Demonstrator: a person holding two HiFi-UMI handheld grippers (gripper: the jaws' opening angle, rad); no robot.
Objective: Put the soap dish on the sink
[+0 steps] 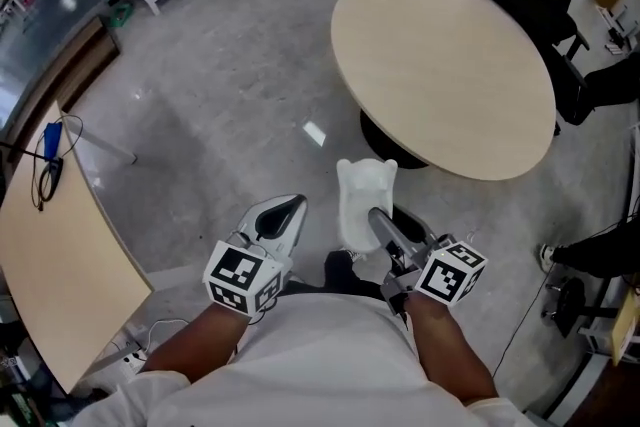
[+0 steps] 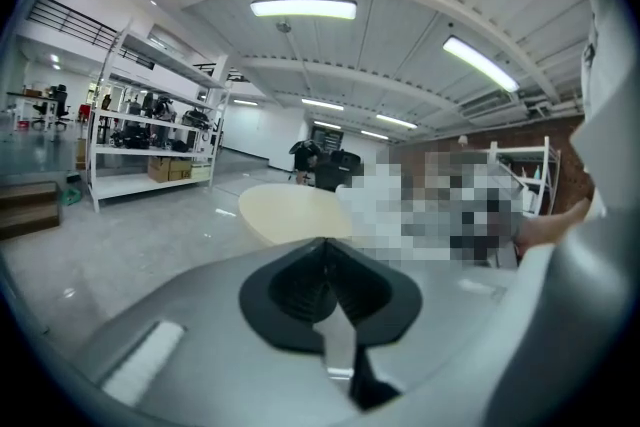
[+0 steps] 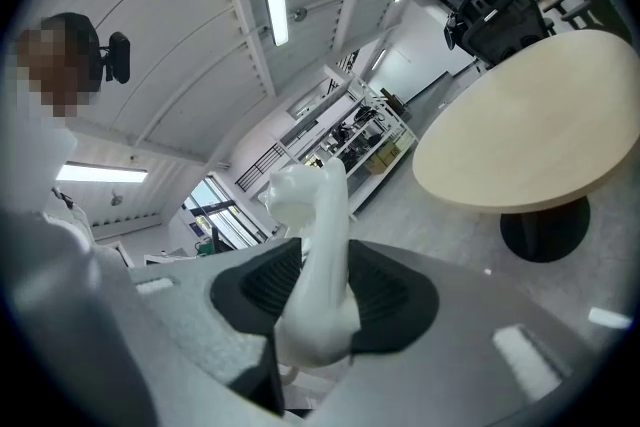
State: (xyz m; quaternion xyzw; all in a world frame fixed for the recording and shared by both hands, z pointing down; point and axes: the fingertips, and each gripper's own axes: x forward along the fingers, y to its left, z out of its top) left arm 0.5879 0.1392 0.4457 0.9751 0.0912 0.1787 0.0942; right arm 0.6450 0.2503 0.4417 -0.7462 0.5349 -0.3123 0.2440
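Gripping the soap dish (image 3: 318, 250): right gripper (image 3: 322, 287), jaws held apart by the dish, pads pressing on both sides of its lower end. The dish is white and sits edge-on between the jaws, with most of it sticking out past the tips. In the head view it is in the air over the grey floor (image 1: 230, 85), near the edge of the round surface (image 1: 440, 65) but apart from it. Left gripper (image 2: 325, 275): jaws together, nothing between them. It is carried beside the right one, close to the person's body.
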